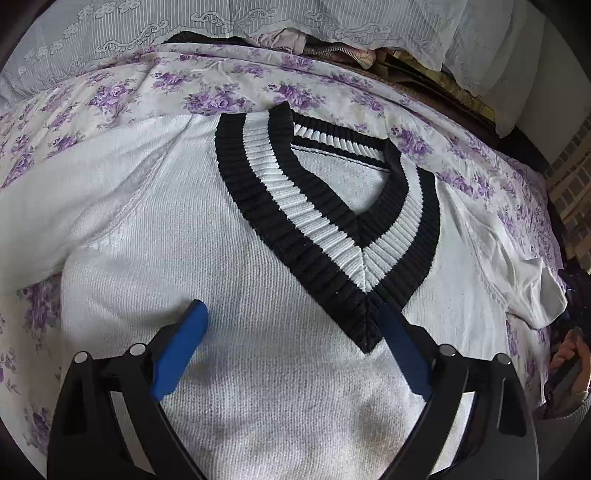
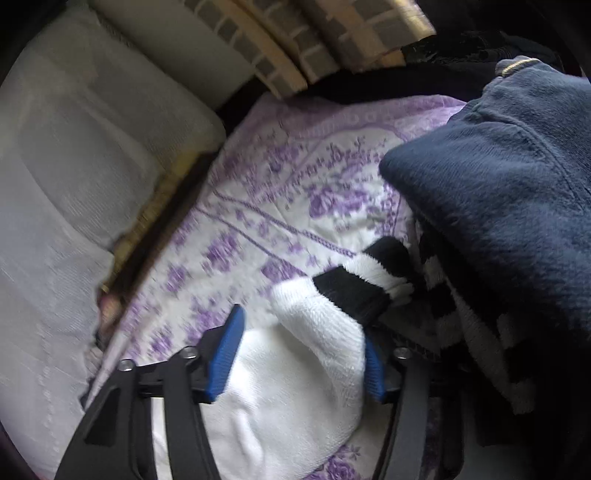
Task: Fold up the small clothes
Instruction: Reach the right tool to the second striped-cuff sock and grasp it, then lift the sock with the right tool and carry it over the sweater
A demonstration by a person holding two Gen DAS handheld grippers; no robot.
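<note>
A white knit V-neck sweater (image 1: 207,266) with a black-and-white striped collar (image 1: 325,221) lies face up on a floral bedspread (image 1: 207,92). My left gripper (image 1: 291,317) hovers open over its chest, just below the collar's point. My right gripper (image 2: 299,332) is open, its blue pads either side of the sweater's white sleeve (image 2: 306,362), near the black-and-white striped cuff (image 2: 365,284). The pads do not press the sleeve.
Pillows in pale cases (image 1: 229,22) lie along the head of the bed. A dark navy fleece garment (image 2: 498,192) and a black-and-white checked cloth (image 2: 476,332) are piled at the right. A brick-pattern wall (image 2: 295,40) lies beyond.
</note>
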